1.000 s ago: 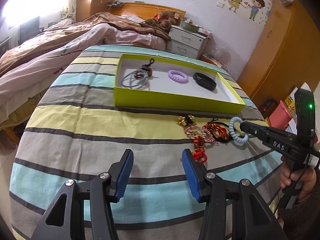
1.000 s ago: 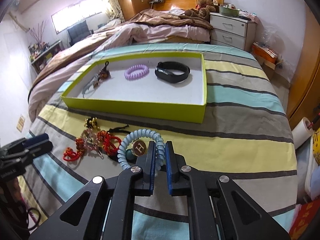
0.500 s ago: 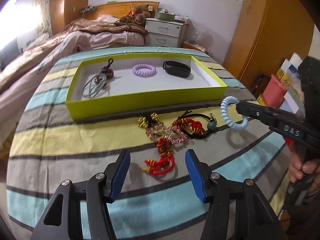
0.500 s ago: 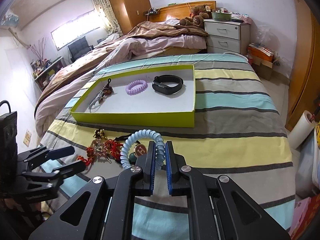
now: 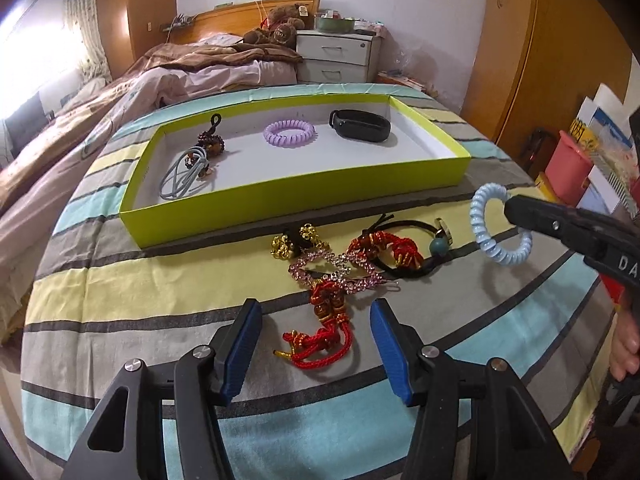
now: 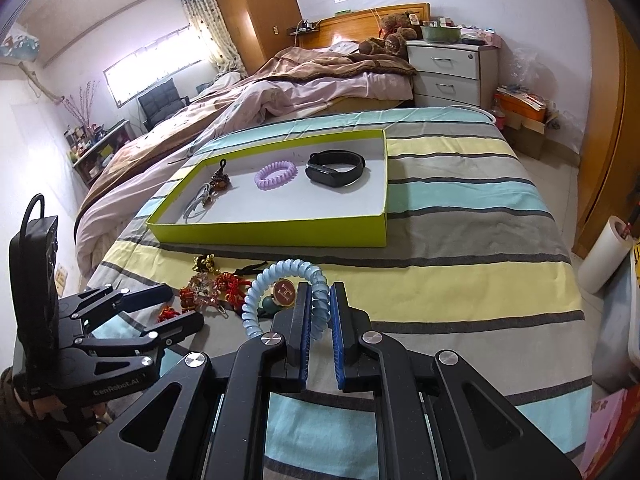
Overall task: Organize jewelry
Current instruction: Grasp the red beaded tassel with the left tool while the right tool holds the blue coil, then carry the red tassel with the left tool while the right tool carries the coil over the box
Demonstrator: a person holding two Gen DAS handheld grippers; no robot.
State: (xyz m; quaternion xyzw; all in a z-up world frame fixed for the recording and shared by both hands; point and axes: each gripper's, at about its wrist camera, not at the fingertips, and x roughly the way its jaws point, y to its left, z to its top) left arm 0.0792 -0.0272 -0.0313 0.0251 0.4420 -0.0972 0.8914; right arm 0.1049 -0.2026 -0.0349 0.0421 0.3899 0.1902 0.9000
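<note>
My right gripper [image 6: 319, 300] is shut on a light-blue coil hair tie [image 6: 280, 276] and holds it above the striped table; the tie also shows in the left wrist view [image 5: 500, 230]. My left gripper [image 5: 316, 322] is open, low over a red knotted cord charm [image 5: 320, 340]. A pile of jewelry lies ahead: pink rhinestone clip [image 5: 340, 270], gold bells [image 5: 298, 240], red knot bracelet [image 5: 384, 250]. The lime-green tray [image 5: 304, 192] holds a purple coil tie [image 5: 289, 134], a black band [image 5: 360, 125] and grey cords [image 5: 186, 178].
The striped cloth [image 5: 120, 288] covers the table. A bed [image 6: 240, 112] lies behind it and a white nightstand [image 6: 448, 72] at the back. A wardrobe [image 5: 540, 60] and a pink bin [image 5: 568, 168] stand on the right.
The right gripper has lifted the blue coil tie higher and slightly right. The left gripper has moved forward, closer over the red cord charm, still open.
</note>
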